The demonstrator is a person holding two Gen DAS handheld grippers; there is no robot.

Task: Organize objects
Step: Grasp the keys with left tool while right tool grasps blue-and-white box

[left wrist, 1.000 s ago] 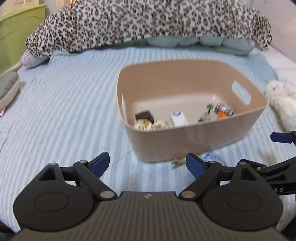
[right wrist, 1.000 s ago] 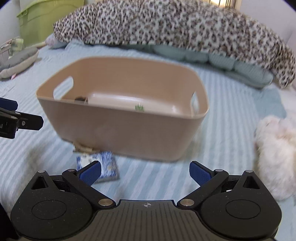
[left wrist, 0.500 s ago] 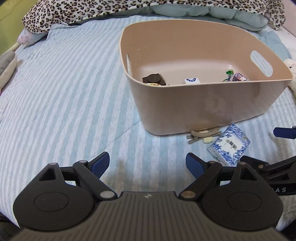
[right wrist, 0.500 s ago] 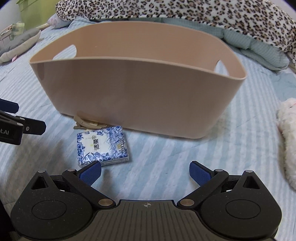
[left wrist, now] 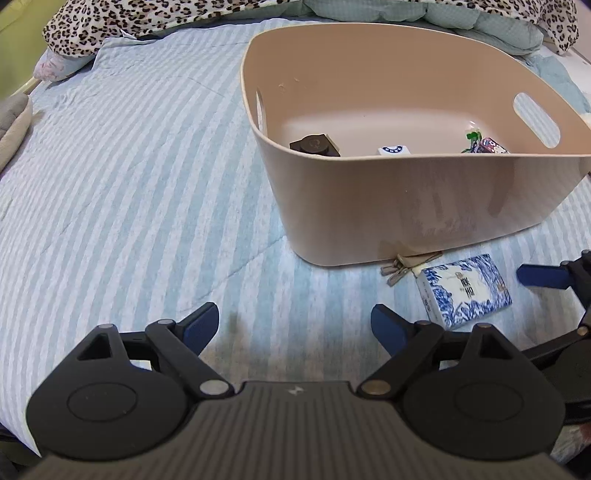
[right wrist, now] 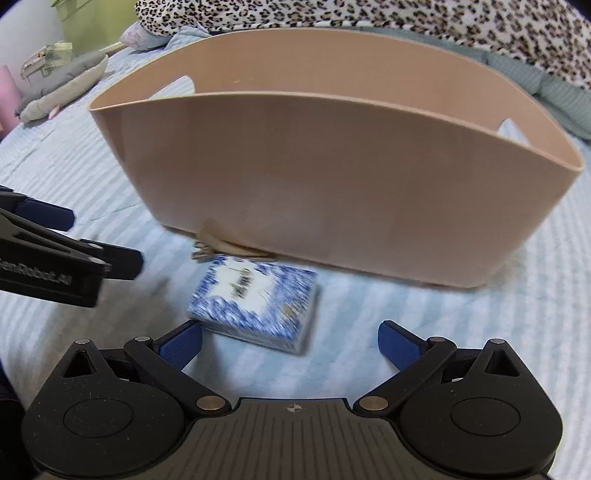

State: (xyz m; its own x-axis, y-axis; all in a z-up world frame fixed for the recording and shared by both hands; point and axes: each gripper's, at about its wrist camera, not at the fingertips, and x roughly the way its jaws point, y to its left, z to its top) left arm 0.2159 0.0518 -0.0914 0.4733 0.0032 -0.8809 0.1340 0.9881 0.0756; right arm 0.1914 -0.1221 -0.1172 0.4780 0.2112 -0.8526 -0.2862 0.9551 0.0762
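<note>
The right gripper (right wrist: 290, 341) is spread wide, empty, low over the blue-patterned box (right wrist: 255, 301) lying on the bed (left wrist: 129, 192) just beside the bin (right wrist: 332, 177). The left gripper (left wrist: 293, 323) is likewise released. The soft bedding may let the box tip or slide; the blurred view suggests the near finger (right wrist: 181, 345) could nudge it.

A blue-and-white striped bedsheet (left wrist: 140, 177) covered the bed. A leopard-print blanket (right wrist: 406, 18) lay bunched along its far edge over a pale green quilt (left wrist: 480, 18). A grey cushion (right wrist: 59, 85) rested at the left side.
</note>
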